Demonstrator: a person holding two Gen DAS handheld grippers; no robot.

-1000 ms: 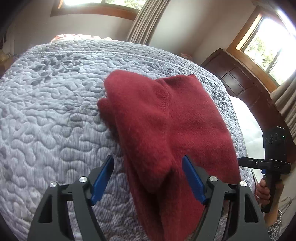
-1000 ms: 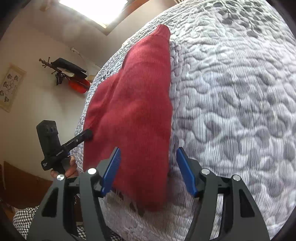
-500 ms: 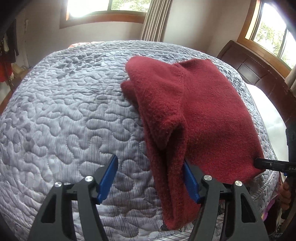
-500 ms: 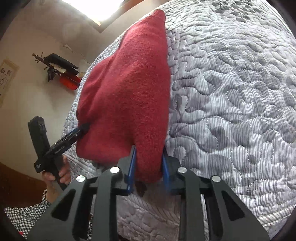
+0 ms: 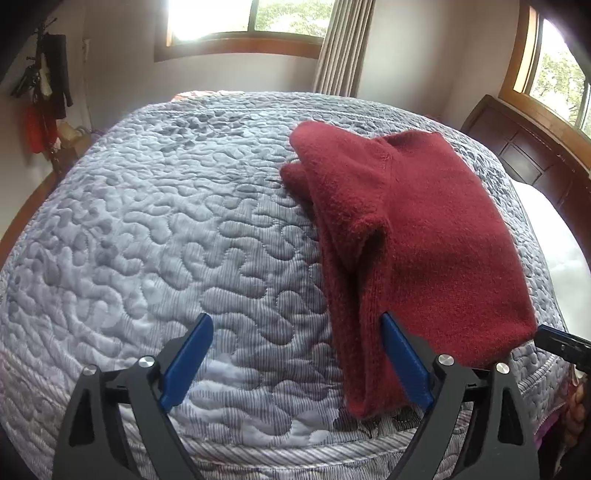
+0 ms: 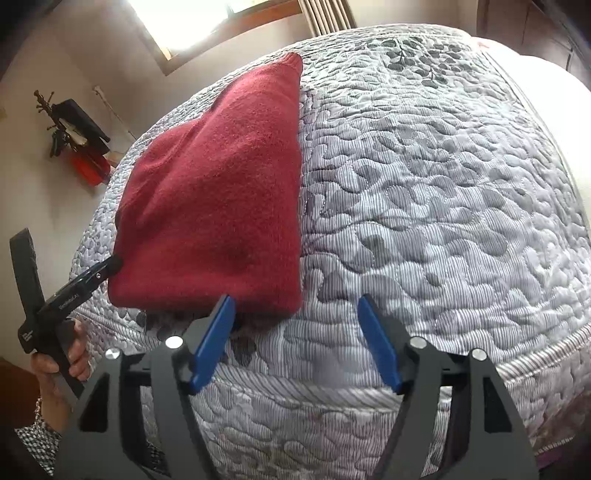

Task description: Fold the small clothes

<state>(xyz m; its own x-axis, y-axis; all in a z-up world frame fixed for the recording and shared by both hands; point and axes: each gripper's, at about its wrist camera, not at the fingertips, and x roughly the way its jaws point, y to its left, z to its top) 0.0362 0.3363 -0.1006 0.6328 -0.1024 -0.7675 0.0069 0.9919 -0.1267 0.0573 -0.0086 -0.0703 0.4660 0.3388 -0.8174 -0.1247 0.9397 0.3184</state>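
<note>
Nearest the lens, the left tool (image 5: 295,354) is hanging wide apart over the near edge of the bed, gripping nothing, its right blue finger pad (image 5: 404,363) sitting just beside the hanging sleeve edge of the dark red fleece garment (image 5: 417,236). Over on the other side, the right tool (image 6: 295,339) is likewise gaping wide and holding nothing, its left pad right at the garment's near hem (image 6: 207,291) (touching or only just short of it, hard to call from here).

The garment itself is lying on the grey quilted bedspread (image 5: 155,236), already doubled into a long narrow strip, with its near end reaching the mattress edge and its far end pointing toward the middle of the bed. So the job is looking partly done, and the step in hand seems to be taking the two near corners for the next fold.

To do it well, each tool should be closing on all the layers at its own corner, not just the top one, since fleece this thick is going to slip apart otherwise. Both ends want lifting together and level, carrying the hem away toward the far end, so the edges are landing square.

Beyond, the wooden-framed window (image 5: 240,22) is glaring brightly.
</note>
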